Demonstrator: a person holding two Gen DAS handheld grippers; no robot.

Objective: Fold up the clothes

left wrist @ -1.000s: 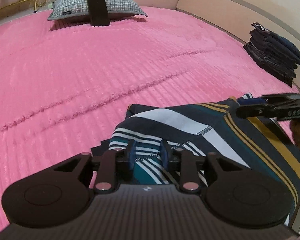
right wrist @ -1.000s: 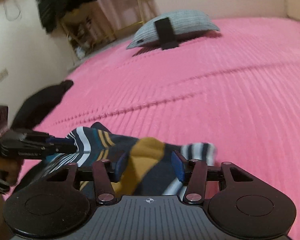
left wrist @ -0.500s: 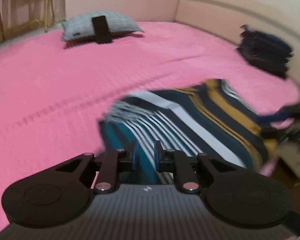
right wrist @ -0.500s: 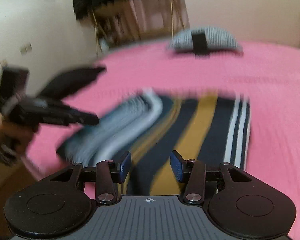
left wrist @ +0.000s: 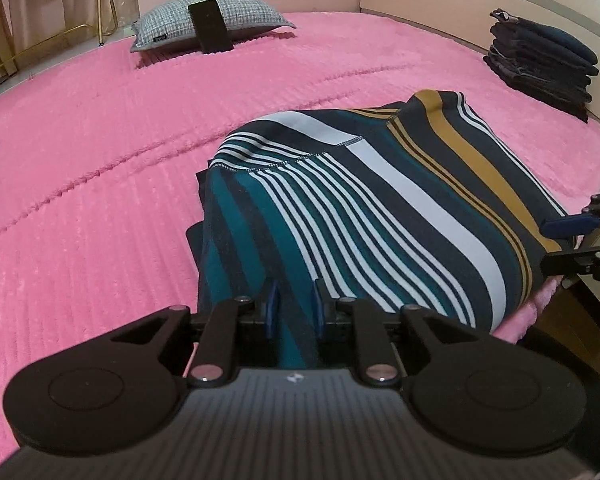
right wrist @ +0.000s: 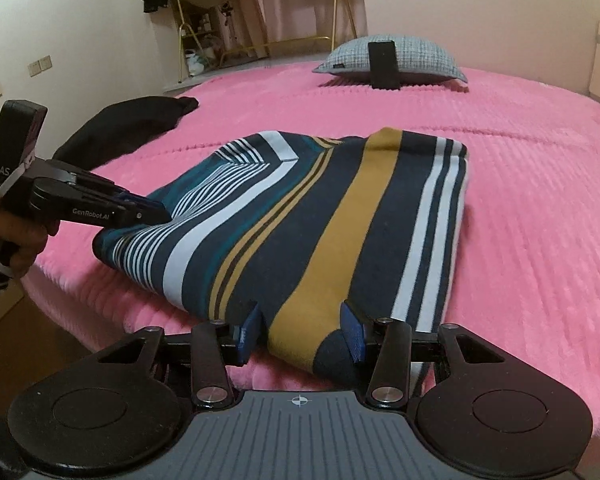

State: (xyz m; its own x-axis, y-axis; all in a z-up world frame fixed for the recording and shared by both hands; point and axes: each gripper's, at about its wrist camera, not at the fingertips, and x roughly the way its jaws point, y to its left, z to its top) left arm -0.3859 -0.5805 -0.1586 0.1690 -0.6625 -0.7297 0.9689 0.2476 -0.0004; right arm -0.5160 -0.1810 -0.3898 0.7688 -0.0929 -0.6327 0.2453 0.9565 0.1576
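The striped knit garment lies folded over at the near edge of the pink ribbed bedspread. The left gripper pinches one near corner; the right gripper, half-spread, clasps the other. A folded dark stack lies beyond the garment; further folds probably remain.

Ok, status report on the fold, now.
Left gripper shut on striped garment; right gripper too. Garment spread on pink bed. Nothing in the way.

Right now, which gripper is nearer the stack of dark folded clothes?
Right. The right gripper holds the striped garment's edge on the stack's side; the left gripper grips its opposite edge.
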